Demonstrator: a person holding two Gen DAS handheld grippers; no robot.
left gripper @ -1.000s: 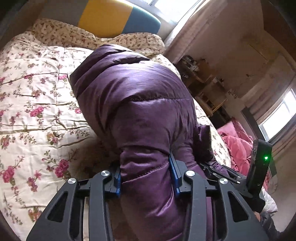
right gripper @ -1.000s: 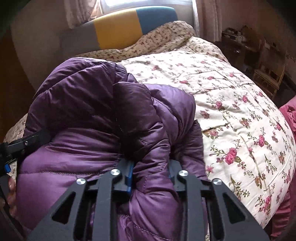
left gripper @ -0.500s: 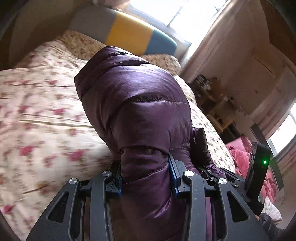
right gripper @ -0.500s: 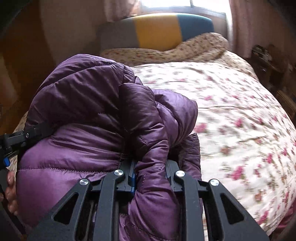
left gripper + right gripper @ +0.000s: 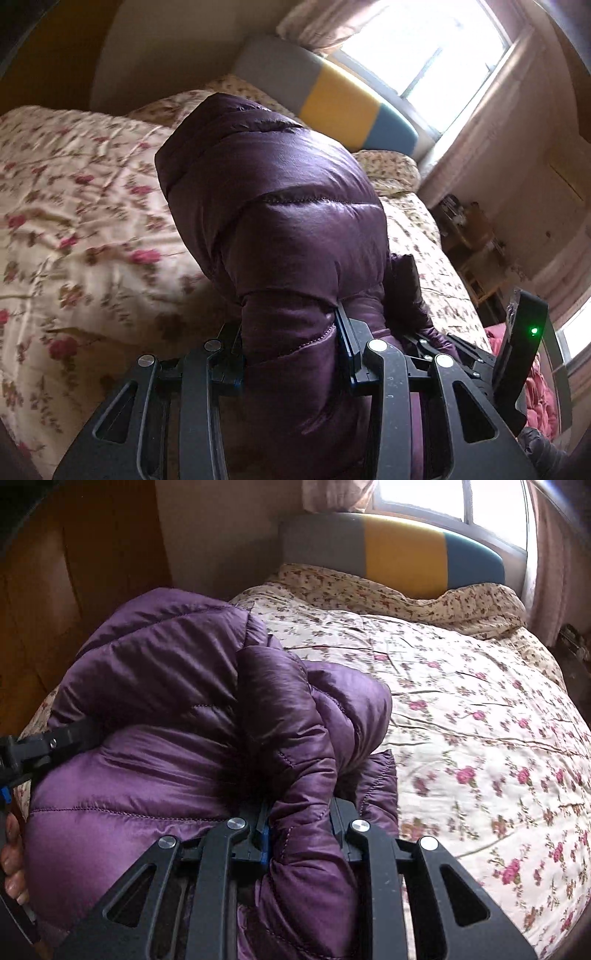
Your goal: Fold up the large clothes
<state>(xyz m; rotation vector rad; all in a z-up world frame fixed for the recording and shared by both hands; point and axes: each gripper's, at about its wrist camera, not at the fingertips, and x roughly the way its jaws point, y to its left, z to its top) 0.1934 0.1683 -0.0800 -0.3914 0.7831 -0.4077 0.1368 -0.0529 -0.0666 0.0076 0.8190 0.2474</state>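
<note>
A purple quilted puffer jacket [image 5: 280, 229] is bunched up and held above a bed with a floral quilt [image 5: 74, 229]. My left gripper [image 5: 290, 350] is shut on a thick fold of the jacket. My right gripper [image 5: 299, 823] is shut on another fold of the jacket [image 5: 177, 716], with the bulk of it to the left. The right gripper's body shows at the lower right of the left wrist view [image 5: 517, 350]. The left gripper's side shows at the left edge of the right wrist view [image 5: 33, 746]. The fingertips are buried in fabric.
The floral quilt [image 5: 461, 709] spreads to the right of the jacket. A grey, yellow and blue headboard [image 5: 402, 550] stands under a bright window [image 5: 436, 55]. A wooden wall panel [image 5: 74, 576] is at the left. Shelves with clutter [image 5: 469, 236] and pink bedding [image 5: 539, 402] lie beyond the bed.
Both grippers have lifted and tilted upward with the jacket still held; the headboard and window have come further into view. The grips have not changed.
</note>
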